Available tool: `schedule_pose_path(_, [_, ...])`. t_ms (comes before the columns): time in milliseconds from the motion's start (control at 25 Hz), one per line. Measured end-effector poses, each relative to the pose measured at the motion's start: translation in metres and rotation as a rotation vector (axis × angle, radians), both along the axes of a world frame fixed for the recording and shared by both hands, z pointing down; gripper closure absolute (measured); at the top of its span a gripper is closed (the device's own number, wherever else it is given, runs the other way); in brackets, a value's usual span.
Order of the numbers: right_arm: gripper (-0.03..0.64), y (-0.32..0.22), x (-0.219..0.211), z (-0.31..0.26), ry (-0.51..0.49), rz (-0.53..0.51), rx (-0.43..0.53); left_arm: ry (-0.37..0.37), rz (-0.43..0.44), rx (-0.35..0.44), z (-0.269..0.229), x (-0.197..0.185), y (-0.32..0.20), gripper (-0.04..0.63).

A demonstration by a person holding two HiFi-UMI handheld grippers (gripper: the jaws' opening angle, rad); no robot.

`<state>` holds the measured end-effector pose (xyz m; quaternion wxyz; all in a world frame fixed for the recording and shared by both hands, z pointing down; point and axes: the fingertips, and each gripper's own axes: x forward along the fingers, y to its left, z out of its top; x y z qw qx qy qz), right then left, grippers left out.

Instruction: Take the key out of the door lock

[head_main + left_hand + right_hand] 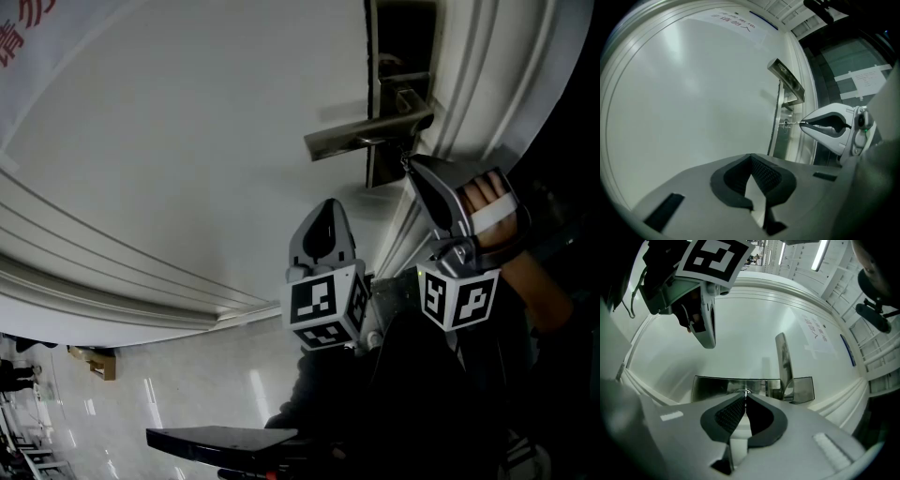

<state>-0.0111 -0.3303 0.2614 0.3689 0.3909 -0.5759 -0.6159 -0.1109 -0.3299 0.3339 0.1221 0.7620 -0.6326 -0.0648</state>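
A small metal key (792,123) sticks out of the keyhole (786,124) in the steel lock plate (712,387), below the lever handle (366,137) of the white door (187,141). My right gripper (410,165) is shut on the key's head (746,391), tips right at the plate. In the left gripper view the right gripper (802,123) pinches the key from the right. My left gripper (325,208) hovers lower left of the handle, facing the bare door panel. Its jaws (751,155) are shut on nothing.
The door frame's mouldings (469,84) run along the right of the lock. A person's hand (487,202) holds the right gripper. A dark bench-like object (220,439) stands on the shiny floor below. A paper notice (865,79) hangs on glass beyond the frame.
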Motion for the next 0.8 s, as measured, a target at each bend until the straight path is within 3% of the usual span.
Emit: schedule_pose_path(800, [0.606,0.0056,0.0006,0.0005,0.005,-0.007,-0.009,0.002,0.006,0.002,-0.0023,0.0027,0.0078,0.595])
